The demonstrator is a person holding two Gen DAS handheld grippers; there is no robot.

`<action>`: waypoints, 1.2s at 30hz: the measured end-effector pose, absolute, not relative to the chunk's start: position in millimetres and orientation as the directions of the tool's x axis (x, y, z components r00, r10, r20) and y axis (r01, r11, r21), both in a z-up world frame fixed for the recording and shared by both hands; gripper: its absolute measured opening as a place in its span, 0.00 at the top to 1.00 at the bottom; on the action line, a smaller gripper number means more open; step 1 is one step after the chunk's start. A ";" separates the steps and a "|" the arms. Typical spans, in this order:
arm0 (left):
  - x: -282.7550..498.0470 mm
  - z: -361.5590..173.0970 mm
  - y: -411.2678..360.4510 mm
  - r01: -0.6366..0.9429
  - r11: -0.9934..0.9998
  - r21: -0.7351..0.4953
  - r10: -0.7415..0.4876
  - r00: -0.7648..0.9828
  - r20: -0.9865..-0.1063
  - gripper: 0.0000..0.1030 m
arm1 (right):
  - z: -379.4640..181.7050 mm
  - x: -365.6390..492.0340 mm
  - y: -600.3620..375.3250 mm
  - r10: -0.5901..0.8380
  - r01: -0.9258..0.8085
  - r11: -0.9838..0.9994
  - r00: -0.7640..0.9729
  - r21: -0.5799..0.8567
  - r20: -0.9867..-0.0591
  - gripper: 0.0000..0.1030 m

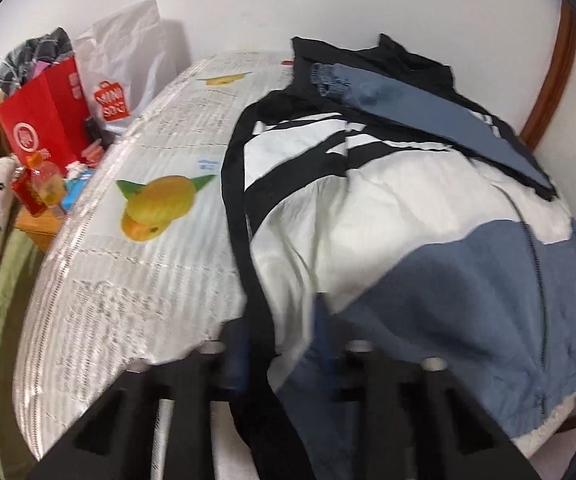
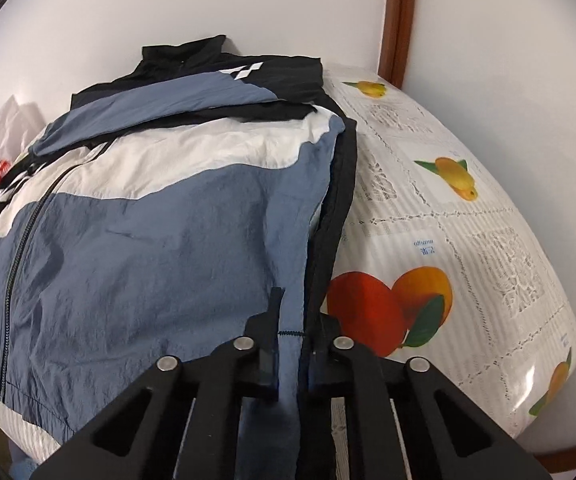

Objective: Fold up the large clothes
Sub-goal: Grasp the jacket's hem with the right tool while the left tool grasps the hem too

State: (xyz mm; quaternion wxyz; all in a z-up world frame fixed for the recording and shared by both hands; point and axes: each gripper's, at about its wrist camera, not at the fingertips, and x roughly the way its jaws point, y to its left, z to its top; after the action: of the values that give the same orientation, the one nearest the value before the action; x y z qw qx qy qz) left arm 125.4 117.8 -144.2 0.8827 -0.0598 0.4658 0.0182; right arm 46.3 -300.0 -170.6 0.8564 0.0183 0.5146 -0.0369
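Blue, white and black nylon makes up the jacket (image 2: 159,216), which lies spread over the worktop (image 2: 468,240), zip front up, its collar end toward the far wall. 1 blue sleeve (image 1: 428,116) is folded across the chest below the black collar. The worktop wears a glossy white cloth printed with lace squares and fruit.

The right tongs (image 2: 290,344) are pressed together on the jacket's near right corner, blue fabric and the black side seam pinched between the 2 fingers. The left tongs (image 1: 281,344) are likewise closed on the near left edge, where a black strip and white-and-blue cloth bunch up between the fingers; this view is blurred, so the exact grip point is hard to read.

Beyond the worktop's left edge stand a red paper bag (image 1: 43,116) and a white plastic bag (image 1: 127,64), amid small clutter.
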 end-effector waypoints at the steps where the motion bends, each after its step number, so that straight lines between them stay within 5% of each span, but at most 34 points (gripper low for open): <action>1: 123.7 -142.5 117.5 -0.084 0.992 -0.095 -0.031 0.568 -0.823 0.91 | -167.7 44.7 -299.8 -0.041 0.072 0.997 0.474 -0.008 -0.880 0.95; 15: 80.0 -88.1 138.9 0.020 0.971 -0.237 -0.183 0.700 -0.691 0.95 | -97.0 19.7 -323.2 0.043 0.048 0.995 0.600 0.090 -0.799 0.96; 36: 174.8 -8.6 145.9 -0.014 0.961 -0.275 -0.149 0.815 -0.560 0.95 | -24.5 134.9 -334.9 0.091 0.079 0.972 0.743 0.221 -0.663 0.96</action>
State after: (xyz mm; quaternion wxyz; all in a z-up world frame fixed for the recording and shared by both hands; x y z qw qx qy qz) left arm 174.8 145.9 -8.6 0.9431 -0.1341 0.3022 -0.0358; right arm 134.9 -334.9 -24.5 0.9260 0.1184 0.3585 0.0031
